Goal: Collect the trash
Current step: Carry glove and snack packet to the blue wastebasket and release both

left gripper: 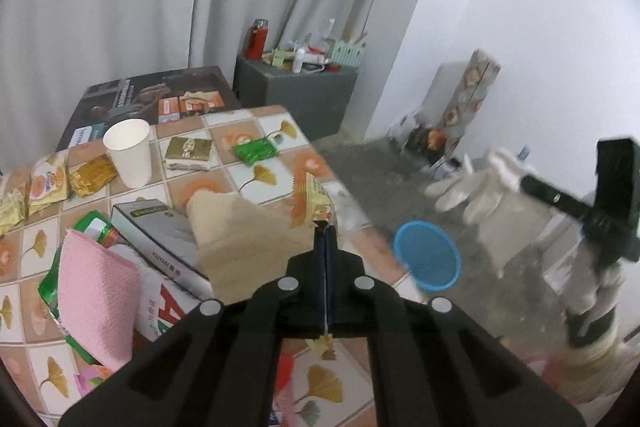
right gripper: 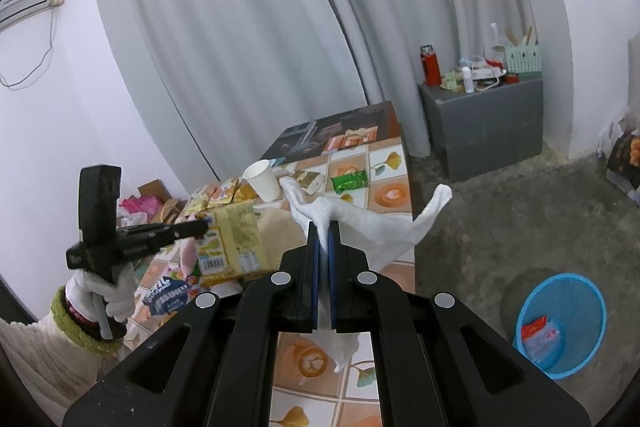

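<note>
Tiled table (left gripper: pixel 256 163) against grey curtains: left gripper (left gripper: pixel 326 227) is clamped tight on a yellow snack wrapper (left gripper: pixel 312 201) above the clutter, right gripper (right gripper: pixel 324 239) pinches a white tissue (right gripper: pixel 360 219), blue bin (right gripper: pixel 560 323) down on the floor.

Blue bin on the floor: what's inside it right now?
In the blue bin, one red-and-white wrapper lies against the near-left wall. The rest of the visible mesh floor looks bare; the near rim hides a strip of the bottom.

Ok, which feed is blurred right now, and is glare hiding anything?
Left wrist view: motion-smeared on its right side, the blue bin and white tissue soft, the table fairly crisp. Right wrist view: sharp throughout, tissue and bin clear. No glare in either; fisheye bends the curtains.
</note>
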{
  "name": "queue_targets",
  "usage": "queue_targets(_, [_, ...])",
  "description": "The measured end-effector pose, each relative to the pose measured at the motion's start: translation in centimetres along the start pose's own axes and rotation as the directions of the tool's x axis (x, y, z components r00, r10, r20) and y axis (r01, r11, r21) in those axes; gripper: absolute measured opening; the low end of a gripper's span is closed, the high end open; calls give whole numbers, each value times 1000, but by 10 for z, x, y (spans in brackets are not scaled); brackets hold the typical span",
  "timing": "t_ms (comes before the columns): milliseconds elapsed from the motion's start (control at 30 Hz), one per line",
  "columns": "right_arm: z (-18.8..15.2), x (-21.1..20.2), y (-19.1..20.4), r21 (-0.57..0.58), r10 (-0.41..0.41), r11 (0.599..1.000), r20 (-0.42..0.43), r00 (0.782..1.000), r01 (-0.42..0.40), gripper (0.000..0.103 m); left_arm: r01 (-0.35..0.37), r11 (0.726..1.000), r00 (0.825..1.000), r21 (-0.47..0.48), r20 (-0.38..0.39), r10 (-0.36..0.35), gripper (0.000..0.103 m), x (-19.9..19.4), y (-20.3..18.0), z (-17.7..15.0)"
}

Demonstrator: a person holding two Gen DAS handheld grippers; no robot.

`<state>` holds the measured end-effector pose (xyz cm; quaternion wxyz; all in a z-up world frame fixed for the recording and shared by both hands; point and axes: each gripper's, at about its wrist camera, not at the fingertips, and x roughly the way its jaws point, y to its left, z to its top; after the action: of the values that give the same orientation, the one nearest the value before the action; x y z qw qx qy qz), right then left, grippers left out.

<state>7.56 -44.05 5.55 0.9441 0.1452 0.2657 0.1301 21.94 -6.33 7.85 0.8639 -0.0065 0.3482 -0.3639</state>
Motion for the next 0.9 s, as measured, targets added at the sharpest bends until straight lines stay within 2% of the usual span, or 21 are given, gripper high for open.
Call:
queue_targets(267, [0,-11,-2,9,-16,1000,25,1000,15,3,2,999,991,40,133,-7,0,-38,-20,16])
queue_targets(400, [-2,-17,-10,29,-23,999,42,999,21,3,20,997,987,70,161,-32,0,-44,-37,25])
queue_targets(500, [-4,-22,-19,54,-33,998,50,998,30,3,47,994,988,98,145,-61,0,-34,-53,31])
queue_targets(667, [-12,-37,-42,102,-89,991,59,994,83,3,112,980,986,167,100,-130,0,6,-94,40])
queue_targets(900, [-30,-60,-100,212,-214,957,50,976,199,3,244,947,969,209,-19,-245,0,92,-161,54])
